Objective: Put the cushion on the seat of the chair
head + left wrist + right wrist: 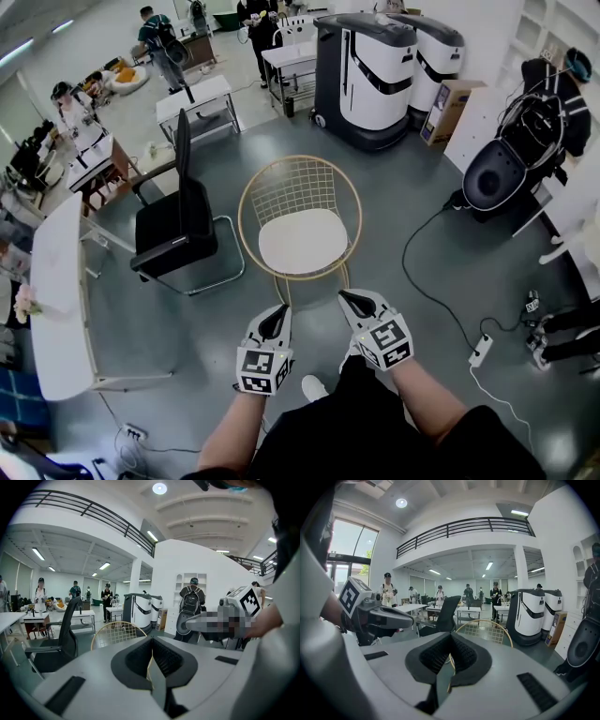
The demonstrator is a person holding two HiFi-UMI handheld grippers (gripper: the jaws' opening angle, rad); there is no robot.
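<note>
Two hand-held grippers are in view, one in each of the person's hands. The left hand-held gripper (pixel 278 314) has its jaws fully together, with nothing between them. The right hand-held gripper (pixel 349 300) is closed in the same way and holds nothing. Both point toward the wire chair (pixel 281 192) and sit near its front edge, clear of it.

The cushion (pixel 302 240) is white and rounded. It lies flat on the seat of the wire chair, inside the gold rim and toward the seat's front edge. The wire back rises behind it.

The wire chair stands on the grey floor (pixel 403 206). In the head view, a black office chair (pixel 173 230) stands just beside it on the left, apart from it. On the right, a black cable (pixel 417 281) runs across the floor to a white power strip (pixel 480 351).
</note>
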